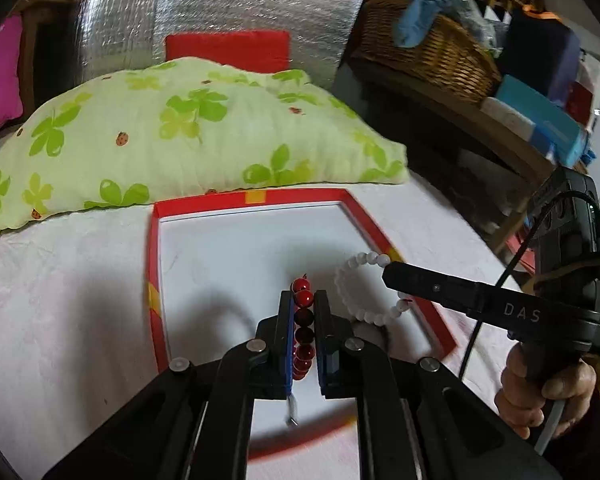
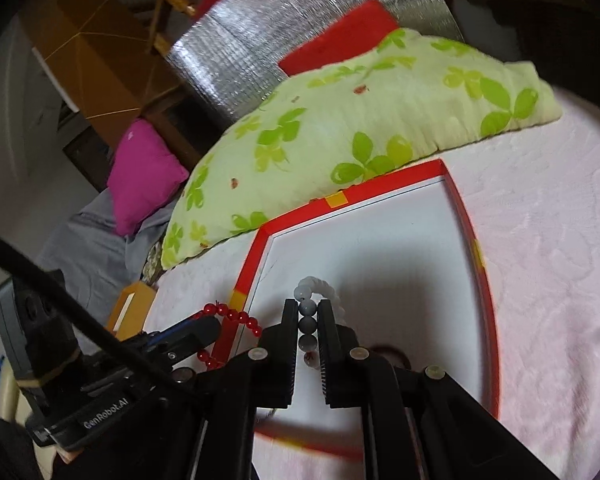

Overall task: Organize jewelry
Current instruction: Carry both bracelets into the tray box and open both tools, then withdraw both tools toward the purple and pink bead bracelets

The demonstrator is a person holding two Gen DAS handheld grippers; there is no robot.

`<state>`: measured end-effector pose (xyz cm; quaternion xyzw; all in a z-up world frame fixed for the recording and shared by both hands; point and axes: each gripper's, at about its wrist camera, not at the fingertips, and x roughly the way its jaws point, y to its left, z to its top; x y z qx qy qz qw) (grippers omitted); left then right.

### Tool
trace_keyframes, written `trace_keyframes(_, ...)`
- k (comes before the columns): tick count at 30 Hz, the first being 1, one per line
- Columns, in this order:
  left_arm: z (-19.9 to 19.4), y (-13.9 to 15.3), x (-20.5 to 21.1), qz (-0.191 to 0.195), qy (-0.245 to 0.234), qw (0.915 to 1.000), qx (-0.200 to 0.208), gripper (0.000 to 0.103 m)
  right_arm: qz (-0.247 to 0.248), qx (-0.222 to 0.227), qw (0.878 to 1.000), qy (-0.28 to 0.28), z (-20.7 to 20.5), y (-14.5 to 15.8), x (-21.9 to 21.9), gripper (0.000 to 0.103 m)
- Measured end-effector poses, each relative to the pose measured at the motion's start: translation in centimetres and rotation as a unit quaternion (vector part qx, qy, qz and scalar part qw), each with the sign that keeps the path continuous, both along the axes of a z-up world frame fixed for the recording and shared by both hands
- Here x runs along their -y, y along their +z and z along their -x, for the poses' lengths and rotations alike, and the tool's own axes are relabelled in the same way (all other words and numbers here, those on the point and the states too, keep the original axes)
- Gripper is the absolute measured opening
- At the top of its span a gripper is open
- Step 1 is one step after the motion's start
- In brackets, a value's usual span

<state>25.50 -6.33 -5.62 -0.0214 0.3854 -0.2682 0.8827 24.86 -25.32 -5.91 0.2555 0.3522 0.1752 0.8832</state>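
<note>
My left gripper is shut on a red bead bracelet, whose beads run between the fingers above a red-rimmed white tray. My right gripper is shut on a white bead bracelet, which loops out past the fingertips over the same tray. In the left wrist view the right gripper comes in from the right with the white bracelet hanging at its tip. In the right wrist view the left gripper sits at the tray's left rim with the red bracelet draped from it.
A green clover-print pillow lies just behind the tray on the pale pink bedspread. A silver foil mat, a red cushion and a magenta pillow are farther back. A wicker basket stands on a shelf at right.
</note>
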Motion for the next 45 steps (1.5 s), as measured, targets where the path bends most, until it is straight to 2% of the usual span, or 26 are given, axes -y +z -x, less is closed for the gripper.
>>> trace_keyframes(2, -1.1, -0.8, 0.0, 0.003, 0.005, 0.9999, -0.012, 0.01, -0.007, -0.014, 1.0, 0.001, -1.5, -0.8, -0.2, 0.01)
trace_keyframes(6, -2.4, -2.1, 0.6, -0.018, 0.009, 0.9995, -0.024, 0.01, -0.014, -0.032, 0.999, 0.007, -3.5, -1.8, -0.5, 0.01)
trace_keyframes(12, -2.5, -2.9, 1.6, -0.04, 0.002, 0.999, -0.021, 0.01, -0.003, -0.045, 0.998, -0.032, -4.3, -2.6, 1.0, 0.014)
trace_keyframes(14, -2.4, -3.0, 1.7, -0.043, 0.0, 0.9988, -0.023, 0.016, -0.003, -0.052, 0.998, -0.046, -4.3, -2.8, 1.7, 0.016)
trace_keyframes(15, -2.2, -3.1, 1.7, -0.047, 0.001, 0.9986, -0.024, 0.026, -0.003, -0.051, 0.997, -0.049, -4.1, -2.7, 1.9, 0.016)
trace_keyframes(16, -2.1, -3.1, 1.7, -0.049, 0.002, 0.9986, -0.022, 0.033, -0.001, -0.049, 0.997, -0.054, -3.9, -2.6, 2.2, 0.016)
trace_keyframes(17, -1.8, -3.0, 1.6, -0.051, 0.003, 0.9985, -0.019, 0.035, 0.0, -0.047, 0.997, -0.056, -3.6, -2.4, 2.5, 0.016)
trace_keyframes(22, -0.6, -2.6, 0.9, -0.061, 0.01, 0.9979, -0.016, 0.036, 0.003, -0.036, 0.998, -0.057, -1.9, -1.3, 3.2, 0.016)
trace_keyframes(26, 0.4, -2.2, -0.5, -0.07, 0.035, 0.9967, -0.018, 0.039, 0.007, -0.043, 0.998, -0.054, -0.3, -0.9, 3.7, 0.016)
trace_keyframes(29, 1.4, -1.7, -1.2, -0.084, 0.053, 0.995, -0.009, 0.047, 0.018, -0.05, 0.997, -0.054, 0.7, -0.8, 3.9, 0.024)
trace_keyframes(31, 2.0, -1.4, -1.6, -0.092, 0.064, 0.9937, -0.004, 0.056, 0.02, -0.049, 0.997, -0.056, 1.3, -0.7, 4.1, 0.024)
trace_keyframes(32, 2.2, -1.3, -1.9, -0.09, 0.069, 0.9936, -0.005, 0.057, 0.022, -0.048, 0.997, -0.058, 1.7, -0.6, 4.2, 0.024)
trace_keyframes(37, 3.6, -0.6, -3.0, -0.085, 0.086, 0.9926, -0.007, 0.06, 0.049, -0.036, 0.997, -0.053, 3.4, 0.2, 3.7, 0.024)
trace_keyframes(40, 5.2, -0.1, -3.6, -0.086, 0.096, 0.9916, 0.008, 0.065, 0.051, -0.031, 0.997, -0.041, 4.9, 0.4, 3.5, 0.024)
trace_keyframes(45, 7.1, -0.1, -4.7, -0.084, 0.108, 0.9906, 0.008, 0.065, 0.054, -0.025, 0.998, -0.031, 7.8, 0.4, 3.5, 0.024)
